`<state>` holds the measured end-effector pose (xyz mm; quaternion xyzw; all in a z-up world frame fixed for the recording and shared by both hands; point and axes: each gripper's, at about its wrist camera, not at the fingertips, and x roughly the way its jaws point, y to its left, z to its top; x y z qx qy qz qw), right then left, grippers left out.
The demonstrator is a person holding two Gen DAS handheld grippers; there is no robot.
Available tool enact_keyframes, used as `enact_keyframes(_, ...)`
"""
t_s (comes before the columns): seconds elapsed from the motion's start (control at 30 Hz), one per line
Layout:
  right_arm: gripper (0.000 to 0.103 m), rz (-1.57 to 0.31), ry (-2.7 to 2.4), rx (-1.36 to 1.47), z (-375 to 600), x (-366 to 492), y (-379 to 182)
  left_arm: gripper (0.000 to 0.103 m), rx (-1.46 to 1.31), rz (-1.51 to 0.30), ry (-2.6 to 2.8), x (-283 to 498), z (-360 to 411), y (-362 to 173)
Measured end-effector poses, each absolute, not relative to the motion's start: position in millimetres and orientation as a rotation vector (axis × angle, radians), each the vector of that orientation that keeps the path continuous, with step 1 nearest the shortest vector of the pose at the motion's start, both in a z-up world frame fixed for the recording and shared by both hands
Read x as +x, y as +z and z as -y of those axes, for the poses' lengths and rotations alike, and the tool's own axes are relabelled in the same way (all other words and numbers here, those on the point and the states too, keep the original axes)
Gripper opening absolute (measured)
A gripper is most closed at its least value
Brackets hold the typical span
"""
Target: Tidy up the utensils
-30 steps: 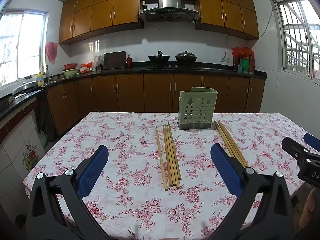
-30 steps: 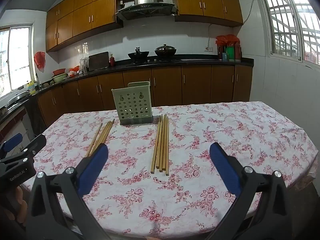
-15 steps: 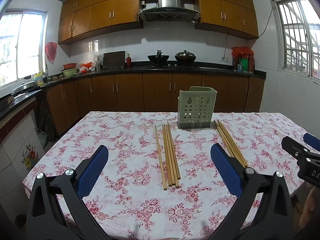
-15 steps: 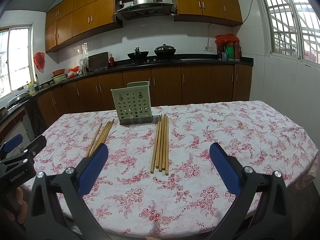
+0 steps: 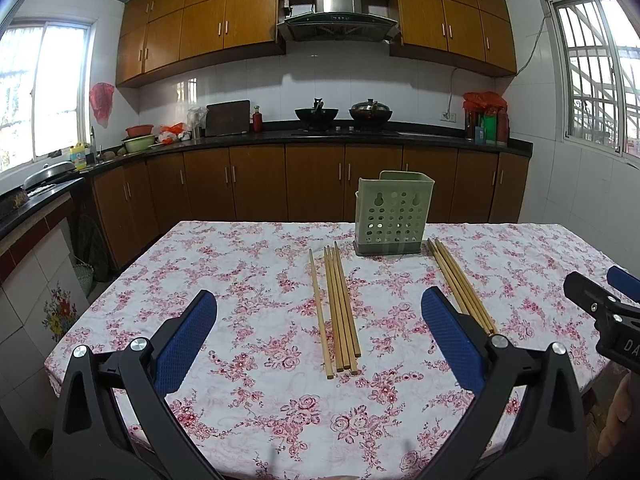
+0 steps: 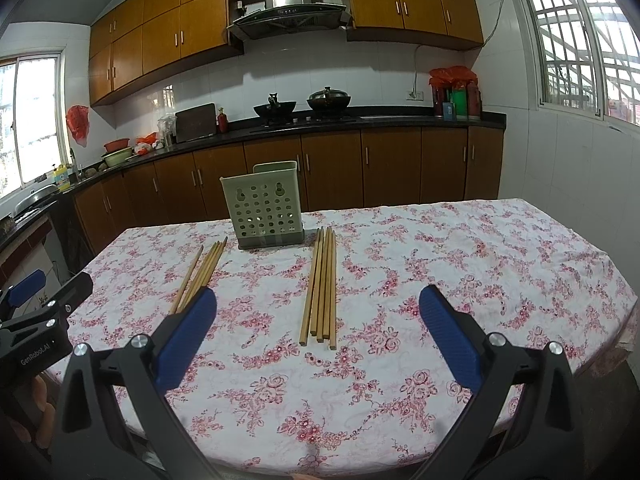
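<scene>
A pale green perforated utensil holder [image 5: 393, 215] stands upright at the far middle of the table; it also shows in the right wrist view [image 6: 265, 207]. Two bundles of wooden chopsticks lie flat in front of it: the left bundle [image 5: 337, 310] [image 6: 202, 272] and the right bundle [image 5: 460, 284] [image 6: 321, 285]. My left gripper [image 5: 319, 308] is open and empty, held above the near table edge before the left bundle. My right gripper [image 6: 318, 306] is open and empty, before the right bundle. Each gripper appears at the edge of the other's view.
The table carries a white cloth with a pink flower print [image 5: 248, 276]. Behind it run wooden kitchen cabinets and a dark counter [image 5: 340, 136] with woks on a stove. Windows are on both side walls.
Both grippers have edged slightly forward and up; the holder and chopsticks sit a little lower in the views. Nothing on the table moved.
</scene>
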<state>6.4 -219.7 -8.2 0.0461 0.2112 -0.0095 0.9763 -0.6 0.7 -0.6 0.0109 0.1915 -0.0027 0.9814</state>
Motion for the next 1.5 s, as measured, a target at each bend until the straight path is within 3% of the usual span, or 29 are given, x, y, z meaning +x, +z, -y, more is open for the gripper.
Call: enact_keyframes(1.5,0.099,-0.455,-0.027,0.098,222.6,16.7,-20.3,0.101,0.020,-0.448,0.017,3.7,-15.6,-16.4)
